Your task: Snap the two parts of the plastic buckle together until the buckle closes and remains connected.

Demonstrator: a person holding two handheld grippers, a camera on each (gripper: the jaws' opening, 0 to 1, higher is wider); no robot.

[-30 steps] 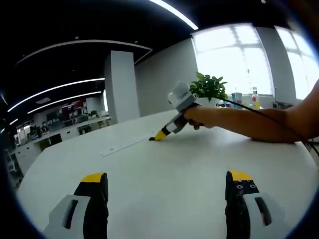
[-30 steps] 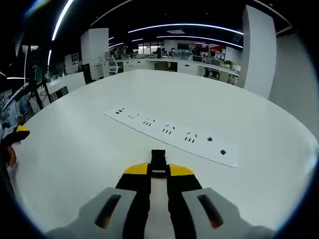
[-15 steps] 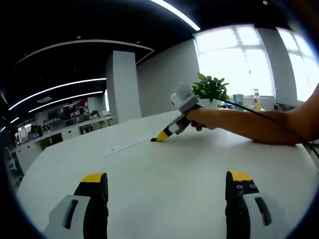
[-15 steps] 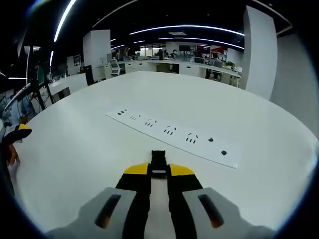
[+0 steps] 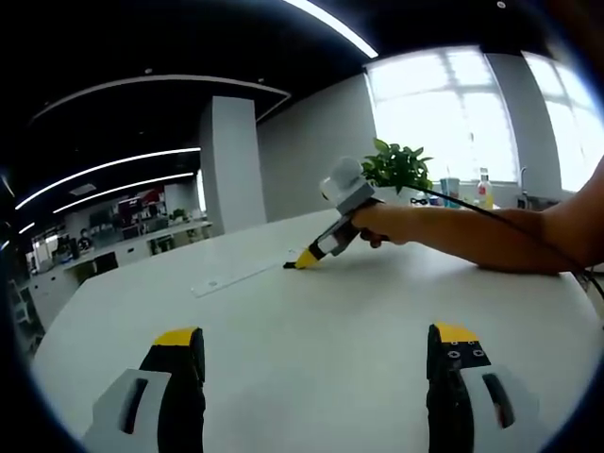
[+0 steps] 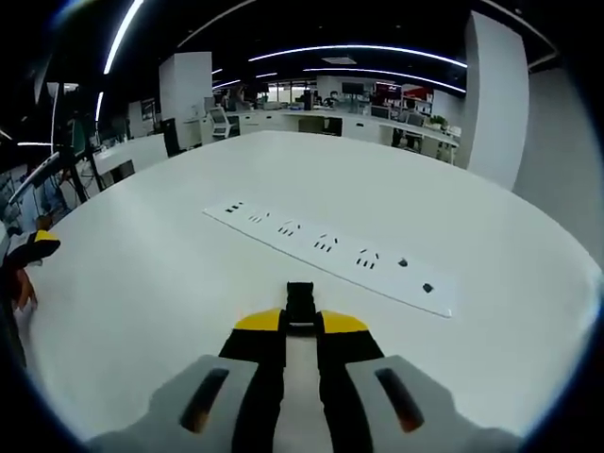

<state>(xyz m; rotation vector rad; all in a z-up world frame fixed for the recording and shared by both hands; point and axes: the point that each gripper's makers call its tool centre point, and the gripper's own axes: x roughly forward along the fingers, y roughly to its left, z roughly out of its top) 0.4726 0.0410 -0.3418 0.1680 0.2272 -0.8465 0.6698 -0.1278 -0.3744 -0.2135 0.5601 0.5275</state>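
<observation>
Black buckle part [image 6: 300, 304] is clamped in the right gripper [image 6: 300, 326] above the white table [image 6: 170, 283]; the left gripper [image 5: 316, 354] is held wide open, empty

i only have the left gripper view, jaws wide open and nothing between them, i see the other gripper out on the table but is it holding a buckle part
Observer: Yes. In the right gripper view the right gripper is shut on a small black buckle part that sticks out past its yellow tips.
Operator: what's ahead of it
Observer: A long white power strip lies flat on the table, just beyond the part and apart from it.
Operator: can it see my gripper
Observer: Barely. One yellow-tipped jaw of the left gripper shows at the far left edge of that view.
</observation>
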